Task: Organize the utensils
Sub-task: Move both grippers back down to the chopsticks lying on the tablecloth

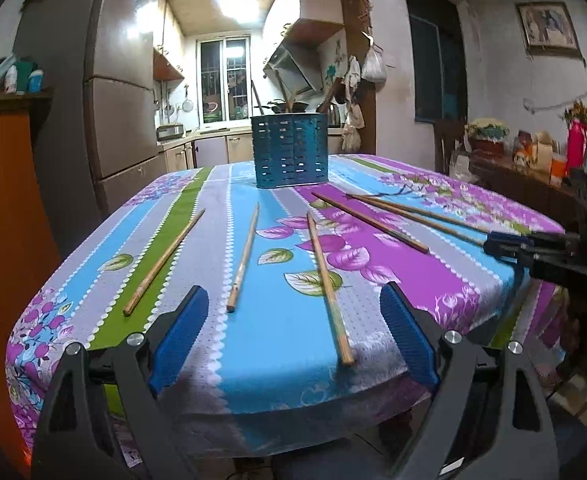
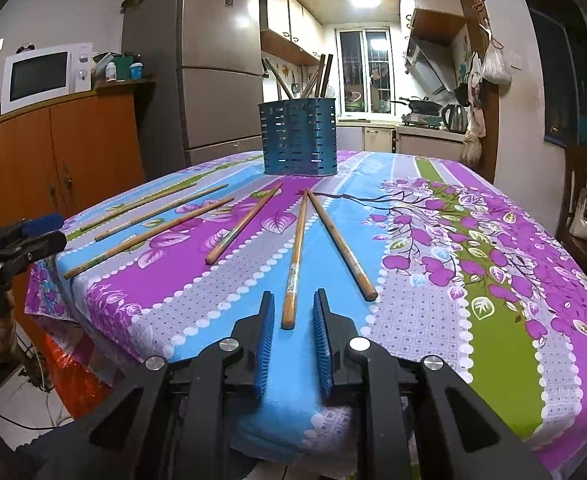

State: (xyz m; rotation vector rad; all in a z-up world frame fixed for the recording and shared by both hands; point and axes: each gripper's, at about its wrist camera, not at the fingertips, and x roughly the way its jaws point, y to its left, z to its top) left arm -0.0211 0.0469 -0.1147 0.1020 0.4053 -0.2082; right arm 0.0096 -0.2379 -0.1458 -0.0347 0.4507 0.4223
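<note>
Several wooden chopsticks lie spread on the flowered tablecloth. A blue perforated holder stands at the table's far end with a few chopsticks in it; it also shows in the left wrist view. My right gripper is open, its pads on either side of the near end of one chopstick, not touching it. My left gripper is wide open above the table's near edge, with one chopstick between its pads and another chopstick to the left.
The table's near edge drops off just under both grippers. The right gripper shows at the right edge of the left wrist view; the left gripper shows at the left edge of the right wrist view. An orange cabinet and fridge stand left.
</note>
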